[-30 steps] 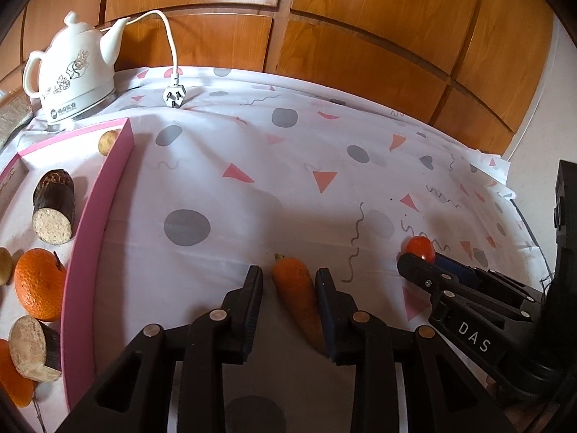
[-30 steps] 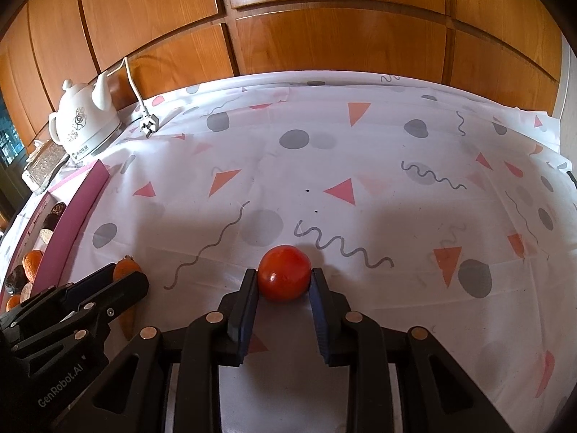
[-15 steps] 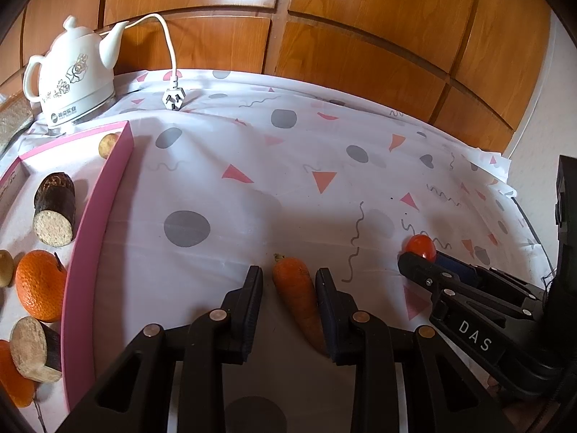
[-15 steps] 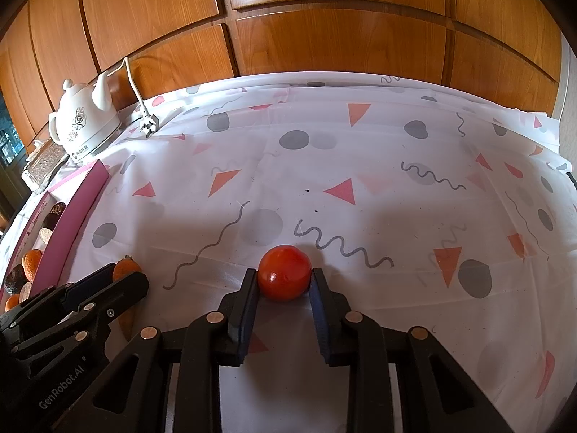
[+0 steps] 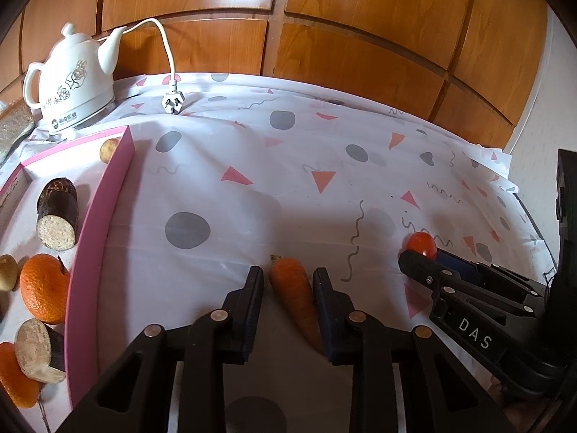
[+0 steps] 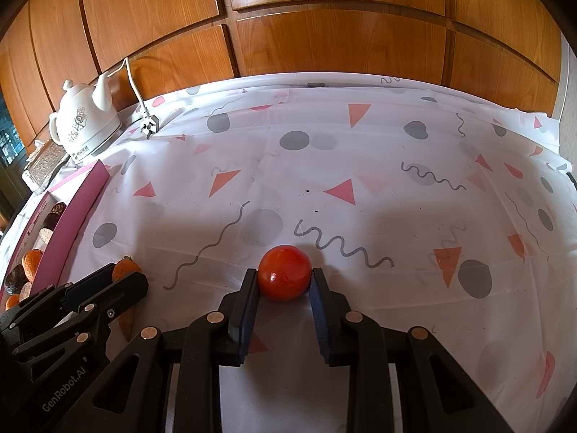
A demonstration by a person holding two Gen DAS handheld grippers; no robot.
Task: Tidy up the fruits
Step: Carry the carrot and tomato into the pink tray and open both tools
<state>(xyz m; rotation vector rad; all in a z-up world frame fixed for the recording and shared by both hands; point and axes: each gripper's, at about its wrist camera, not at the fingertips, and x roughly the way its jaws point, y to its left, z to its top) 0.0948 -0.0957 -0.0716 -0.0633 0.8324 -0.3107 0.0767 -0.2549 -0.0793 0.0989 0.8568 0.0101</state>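
Now both tools sit low over the counter point(image 6: 360, 151), which wears a white cloth printed with grey dots, pink triangles and squiggles.

Left hand-held gripper point(image 5: 288, 281): a carrot point(image 5: 294, 288) lies on the cloth between its fingers, leaf end pointing away. The figure has come right down, so the jaws are together on the carrot; the right pad touches its flank, and a thin sliver of cloth shows at the left pad near the tip.

Right hand-held gripper point(image 6: 285, 281): clamped on a red tomato point(image 6: 285, 272), both pads against its sides, the fruit resting on the cloth at the fingertips. In the left wrist view that tool point(image 5: 425, 263) shows at the right with the tomato point(image 5: 421, 244) at its tip.

Pink-walled tray point(image 5: 97, 216) at the left edge of the counter. Inside: an orange point(image 5: 43, 288), two cut dark-skinned root pieces point(image 5: 57, 213), a small yellowish fruit point(image 5: 108, 149) at the far corner.

White kettle point(image 5: 72, 79) stands behind the tray by the wood panelling, its plug point(image 5: 173, 103) lying loose on the cloth.
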